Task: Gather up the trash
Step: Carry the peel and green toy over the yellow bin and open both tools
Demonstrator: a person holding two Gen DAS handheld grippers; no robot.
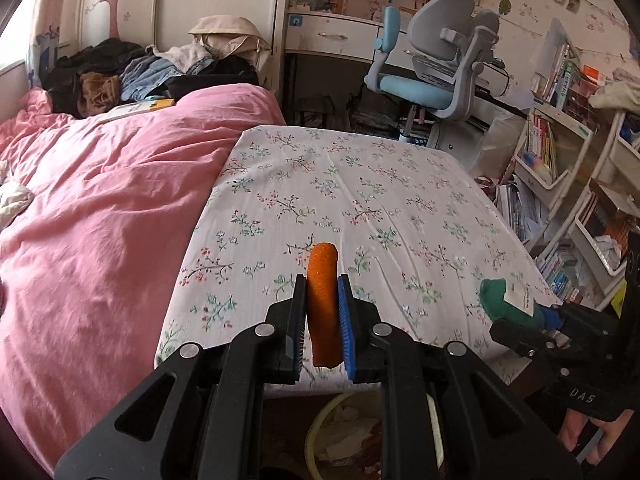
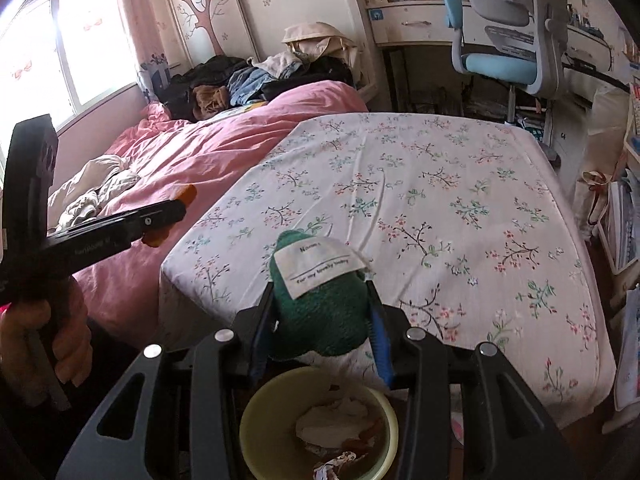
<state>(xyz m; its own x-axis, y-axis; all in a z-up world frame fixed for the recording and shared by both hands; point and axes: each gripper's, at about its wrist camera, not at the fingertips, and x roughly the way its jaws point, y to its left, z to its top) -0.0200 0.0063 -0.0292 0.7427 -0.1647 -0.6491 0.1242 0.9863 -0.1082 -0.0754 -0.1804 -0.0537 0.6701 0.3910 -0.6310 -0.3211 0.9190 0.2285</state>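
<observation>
My left gripper [image 1: 322, 312] has its jaws drawn nearly together, clamped on an orange spongy strip [image 1: 323, 280] that stands on edge between the pads. The strip's long axis runs along my fingers, pointing forward and away from me, its rounded end sticking out past the fingertips over the near edge of the table [image 1: 360, 184], which is covered in a white floral cloth. Its back end hangs out of the jaws toward me, above the yellow-green bin [image 1: 316, 424] on the floor below.

My right gripper [image 2: 320, 320] holds its jaws partly open, wider than the left, pressed on either side of a green plush piece [image 2: 324, 320]. The plush fills the gap between the pads. Its narrower end points forward and slightly up, away from me, and a white fabric label [image 2: 316, 264] with printed writing lies across its top. The lower end bulges out beneath the jaws, right over the rim of the bin, where crumpled white paper [image 2: 336, 416] and other scraps already lie.

Seen from the right wrist, the left gripper sits off to the left, beside the pink duvet [image 2: 224, 140], with the orange strip showing at both ends of its jaws. A hand [image 2: 60, 340] grips its handle.
</observation>
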